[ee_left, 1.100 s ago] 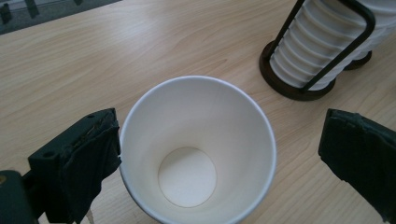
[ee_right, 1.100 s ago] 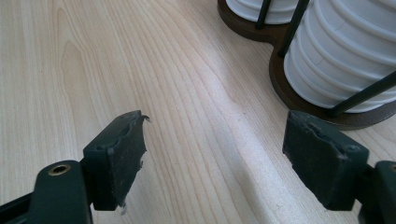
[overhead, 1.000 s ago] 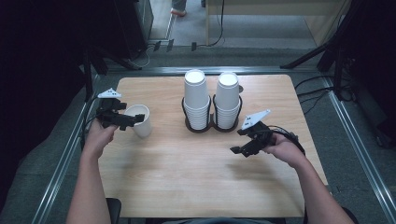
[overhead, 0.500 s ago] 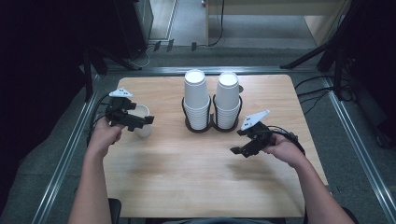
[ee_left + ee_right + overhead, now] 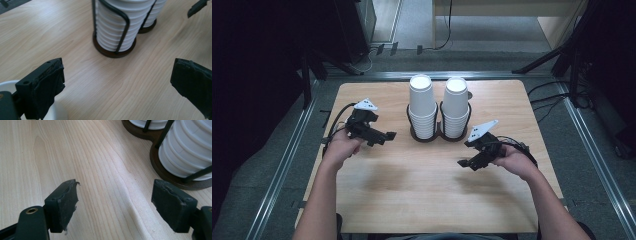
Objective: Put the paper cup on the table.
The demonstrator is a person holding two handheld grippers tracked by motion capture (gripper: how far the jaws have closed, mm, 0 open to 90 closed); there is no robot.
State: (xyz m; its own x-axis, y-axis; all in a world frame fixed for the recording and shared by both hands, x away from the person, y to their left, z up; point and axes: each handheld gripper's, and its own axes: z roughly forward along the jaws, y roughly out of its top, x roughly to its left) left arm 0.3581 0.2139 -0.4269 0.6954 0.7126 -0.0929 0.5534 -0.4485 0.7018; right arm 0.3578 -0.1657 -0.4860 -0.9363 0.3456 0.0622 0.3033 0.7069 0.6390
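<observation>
Hovering left of centre in the high view, the left gripper (image 5: 384, 135) has its jaws spread wide with nothing between them; in its own view the two black pads stand far apart at the bottom corners of the frame. Just under the left pad, in the lower left corner of the left gripper view, the white rim of a single paper cup (image 5: 8, 85) curves in, loose and not gripped. Beyond the jaws, toward the upper middle of that frame, the left cup stack (image 5: 113, 22) sits in a dark wire holder (image 5: 113, 50), with the right cup stack (image 5: 456, 107) beside it. In the high view both stacks stand at the centre of the wooden table (image 5: 422, 200).

The right gripper (image 5: 466, 163), right of centre in the high view, is likewise spread and holds nothing, its pads over bare wood with the holder's base at the upper right of its own view.

As a judgement, the single cup is very light, thin-walled and easily crushed, and its smooth side may slip. The safest hold looks to be a gentle pinch across the wall just below the rolled rim, where the paper is stiffest. Squeezing at mid-wall would likely dent it, and a nudge could tip it.
</observation>
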